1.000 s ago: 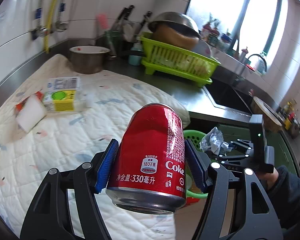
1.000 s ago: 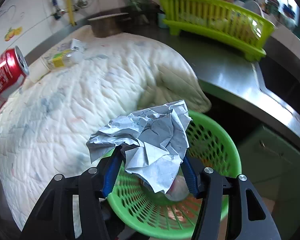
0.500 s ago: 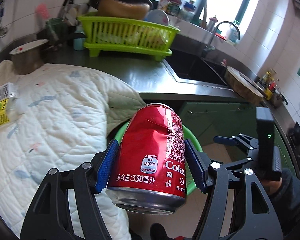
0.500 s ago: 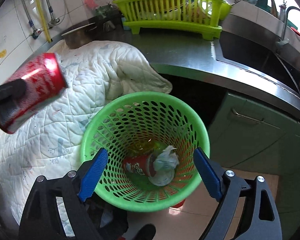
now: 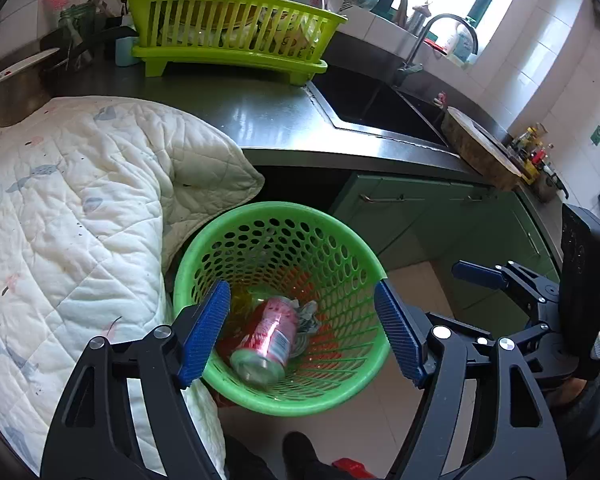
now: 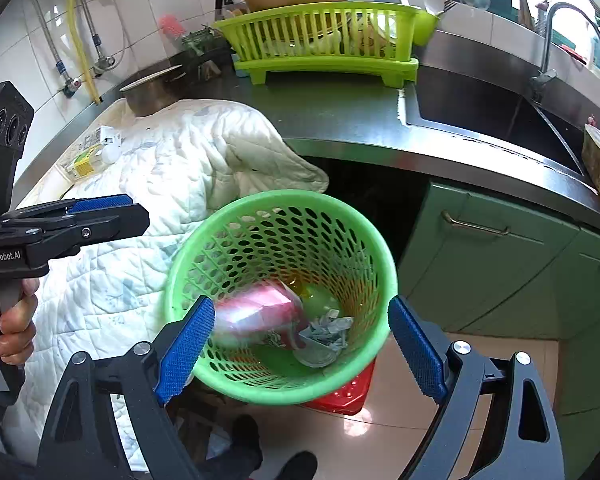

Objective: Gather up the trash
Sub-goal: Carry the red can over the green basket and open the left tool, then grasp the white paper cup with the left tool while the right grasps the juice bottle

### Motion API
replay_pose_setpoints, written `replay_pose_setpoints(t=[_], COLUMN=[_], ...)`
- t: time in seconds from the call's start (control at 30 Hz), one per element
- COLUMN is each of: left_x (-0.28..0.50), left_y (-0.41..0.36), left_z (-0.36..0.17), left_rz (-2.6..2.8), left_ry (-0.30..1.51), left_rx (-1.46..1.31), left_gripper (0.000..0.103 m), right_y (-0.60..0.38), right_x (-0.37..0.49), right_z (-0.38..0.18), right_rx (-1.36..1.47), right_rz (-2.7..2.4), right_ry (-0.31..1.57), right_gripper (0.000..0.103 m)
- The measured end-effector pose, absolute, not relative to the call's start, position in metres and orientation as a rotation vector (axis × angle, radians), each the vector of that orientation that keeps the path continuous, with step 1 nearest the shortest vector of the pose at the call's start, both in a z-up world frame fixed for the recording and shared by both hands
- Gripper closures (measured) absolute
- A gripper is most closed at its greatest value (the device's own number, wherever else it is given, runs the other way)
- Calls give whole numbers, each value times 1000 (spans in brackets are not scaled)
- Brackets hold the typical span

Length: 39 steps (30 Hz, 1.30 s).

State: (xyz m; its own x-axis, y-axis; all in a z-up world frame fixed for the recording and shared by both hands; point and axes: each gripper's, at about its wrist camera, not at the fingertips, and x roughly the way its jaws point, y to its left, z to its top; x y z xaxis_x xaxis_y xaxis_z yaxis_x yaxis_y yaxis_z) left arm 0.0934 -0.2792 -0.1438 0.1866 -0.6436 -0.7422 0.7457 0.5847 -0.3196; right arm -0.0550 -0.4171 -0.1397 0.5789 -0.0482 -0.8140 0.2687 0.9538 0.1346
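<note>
A green perforated trash basket (image 5: 352, 248) stands on the floor by the quilt-covered counter; it also shows in the right wrist view (image 6: 380, 248). A red soda can (image 5: 266, 334) lies blurred inside it, seen too in the right wrist view (image 6: 256, 316), beside crumpled grey paper (image 6: 326, 330). My left gripper (image 5: 306, 334) is open and empty above the basket. My right gripper (image 6: 300, 344) is open and empty above it too. A yellow-green carton (image 6: 85, 160) lies on the quilt (image 6: 148, 184).
A lime dish rack (image 5: 228, 36) with bowls stands at the back of the steel counter (image 5: 260, 112). A metal pot (image 5: 16, 92) sits at the left, a sink (image 5: 380, 100) at the right. Green cabinet doors (image 6: 500, 264) and a red item (image 6: 340, 394) lie behind the basket.
My left gripper has opened and the red can has dropped into the basket. Before that, my right gripper opened and let the crumpled paper fall in.
</note>
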Motion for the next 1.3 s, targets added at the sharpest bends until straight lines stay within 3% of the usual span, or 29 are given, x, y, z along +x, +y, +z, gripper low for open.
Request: replay_pose_setpoints(t=[1.3], left_x=[180], left_y=[-36], left_z=[-103], left_rz=[-381], left_ry=[818], left_rx=[11], left_gripper=[21], right_y=[-291], right_x=[48], right_z=[-109], right_rx=[42], right_rz=[154], right_ry=[901], right_gripper=[14])
